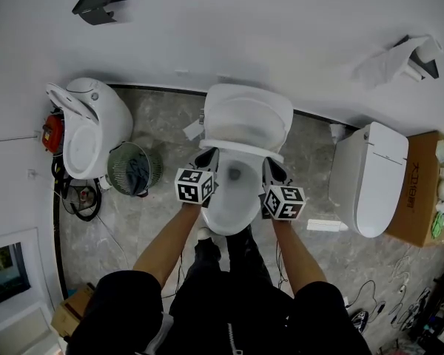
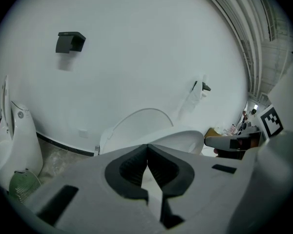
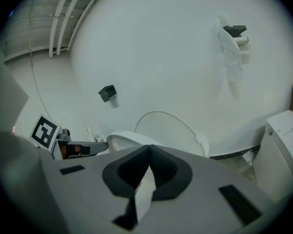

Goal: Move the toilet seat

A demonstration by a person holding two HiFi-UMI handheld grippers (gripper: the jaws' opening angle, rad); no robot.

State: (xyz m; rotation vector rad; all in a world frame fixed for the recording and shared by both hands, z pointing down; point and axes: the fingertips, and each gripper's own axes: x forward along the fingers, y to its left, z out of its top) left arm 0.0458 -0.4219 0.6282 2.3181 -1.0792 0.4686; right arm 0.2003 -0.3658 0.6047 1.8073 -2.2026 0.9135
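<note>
White toilet seat [image 1: 240, 148] sits half-raised, pinched by left claw [image 1: 206, 158] and right claw [image 1: 274, 170].

The middle toilet [image 1: 246, 120] backs onto the wall [image 1: 281, 21]; a second toilet [image 1: 96, 124] stands to its left, a third toilet [image 1: 370, 176] to its right, and a box [image 1: 422, 191] beyond that.

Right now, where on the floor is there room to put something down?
Bare floor lies between the middle toilet and the closed toilet on the right, save one small white piece there. A narrower strip runs between the middle toilet and the green basket. It is crowded around the black cables by the left toilet and the cords at the bottom right.
</note>
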